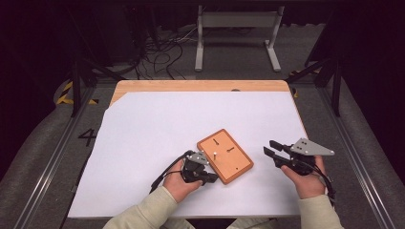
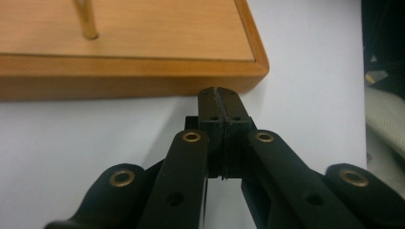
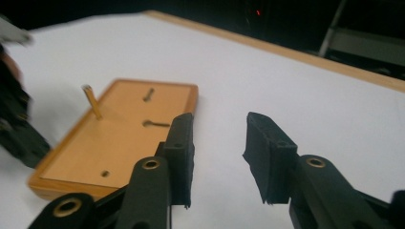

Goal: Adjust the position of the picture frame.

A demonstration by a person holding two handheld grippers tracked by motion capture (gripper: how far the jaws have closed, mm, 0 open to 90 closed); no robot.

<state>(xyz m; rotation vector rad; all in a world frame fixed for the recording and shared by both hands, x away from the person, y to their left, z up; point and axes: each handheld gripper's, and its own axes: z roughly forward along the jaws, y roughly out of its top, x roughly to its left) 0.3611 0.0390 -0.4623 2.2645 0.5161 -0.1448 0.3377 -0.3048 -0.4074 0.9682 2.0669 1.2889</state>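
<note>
Left hand-held gripper (image 2: 221, 95), jaws pressed shut on nothing, sits just at the near corner edge of the wooden peg board (image 1: 224, 155), tips almost touching its side. Right hand-held gripper (image 1: 271, 150) stands apart on the board's right, jaws parted and empty. On the worktop (image 1: 143, 129), the board's long axis slants away leftward; one upright brass peg (image 3: 91, 101) stands nearer the left gripper.

Flat wooden pegboard (image 1: 225, 156), one upright peg (image 1: 216, 154)
</note>
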